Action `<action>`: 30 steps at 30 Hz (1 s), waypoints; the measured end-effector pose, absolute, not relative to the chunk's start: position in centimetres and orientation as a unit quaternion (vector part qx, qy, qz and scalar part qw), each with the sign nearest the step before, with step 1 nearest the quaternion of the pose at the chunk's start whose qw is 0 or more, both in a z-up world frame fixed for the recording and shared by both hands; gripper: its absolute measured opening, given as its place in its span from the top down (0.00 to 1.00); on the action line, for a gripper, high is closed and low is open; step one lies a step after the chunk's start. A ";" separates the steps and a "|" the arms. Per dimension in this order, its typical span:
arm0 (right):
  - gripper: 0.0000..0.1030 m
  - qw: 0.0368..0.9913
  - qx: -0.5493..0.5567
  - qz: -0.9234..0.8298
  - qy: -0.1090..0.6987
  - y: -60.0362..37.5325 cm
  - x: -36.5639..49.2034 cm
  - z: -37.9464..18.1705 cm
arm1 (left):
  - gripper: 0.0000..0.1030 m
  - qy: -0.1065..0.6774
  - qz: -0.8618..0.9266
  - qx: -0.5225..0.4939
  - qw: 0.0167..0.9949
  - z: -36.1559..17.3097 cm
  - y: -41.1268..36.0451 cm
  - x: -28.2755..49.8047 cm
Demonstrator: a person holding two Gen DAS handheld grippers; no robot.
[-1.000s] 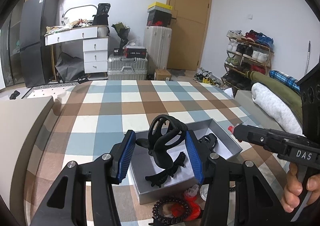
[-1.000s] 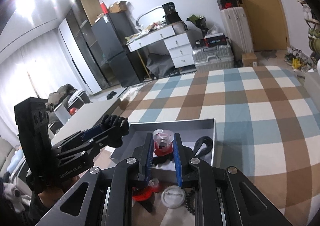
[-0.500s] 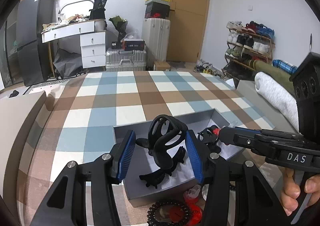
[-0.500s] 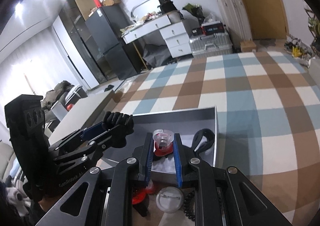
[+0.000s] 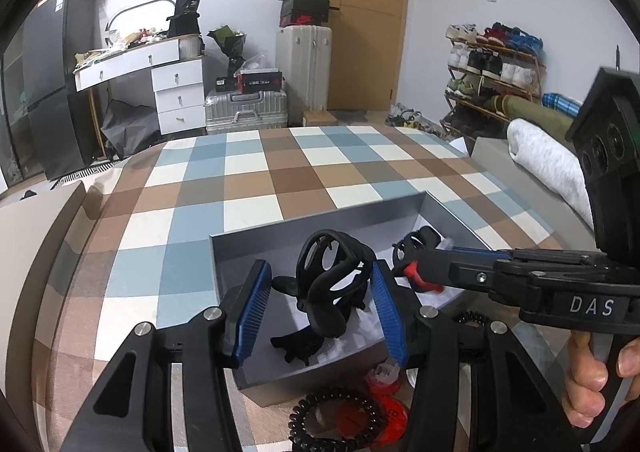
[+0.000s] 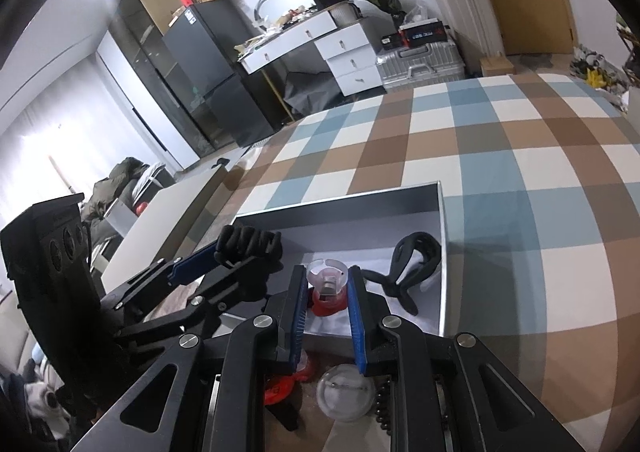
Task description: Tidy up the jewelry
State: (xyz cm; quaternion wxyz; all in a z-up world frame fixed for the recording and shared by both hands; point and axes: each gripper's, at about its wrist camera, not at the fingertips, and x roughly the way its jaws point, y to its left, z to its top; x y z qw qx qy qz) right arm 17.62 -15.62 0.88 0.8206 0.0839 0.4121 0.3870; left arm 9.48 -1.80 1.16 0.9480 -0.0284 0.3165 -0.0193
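A grey open box [image 5: 320, 226] [image 6: 441, 236] sits on the checked cloth. My left gripper [image 5: 320, 292] is shut on a black hair claw clip [image 5: 334, 276] and holds it over the box; the clip also shows in the right wrist view [image 6: 248, 242]. My right gripper [image 6: 328, 294] is shut on a small clear-and-red ring case [image 6: 327, 286], low inside the box; its tip shows in the left wrist view [image 5: 424, 280]. Another black claw clip [image 6: 412, 264] lies in the box's right part, and one more [image 5: 298, 344] lies under my left gripper.
In front of the box lie a black bead bracelet [image 5: 332, 424], red cases [image 5: 384, 378] and a round clear lid [image 6: 346, 396]. A beige cushion [image 5: 24, 252] borders the cloth on the left, a rolled white blanket [image 5: 548, 167] on the right.
Both grippers moved forward over the box. The right one carried the ring case down into it; the left still holds the claw clip above the box floor.
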 end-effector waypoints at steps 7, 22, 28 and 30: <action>0.80 0.820 0.088 0.388 0.410 -15.7 17.3 1.0 | 0.55 0.324 -0.023 -0.017 0.945 1.1 -2.2 9.3; 0.22 0.842 0.079 0.361 0.394 -19.6 15.1 3.0 | 0.04 0.313 -0.038 -0.040 0.948 2.9 -1.7 6.5; 0.05 0.857 0.048 0.333 0.390 -20.7 14.0 3.0 | 0.01 0.316 -0.035 -0.061 0.946 2.6 -0.8 5.0; 0.05 0.863 0.018 0.321 0.390 -20.6 13.7 2.9 | 0.01 0.319 -0.029 -0.061 0.945 2.1 -0.6 4.9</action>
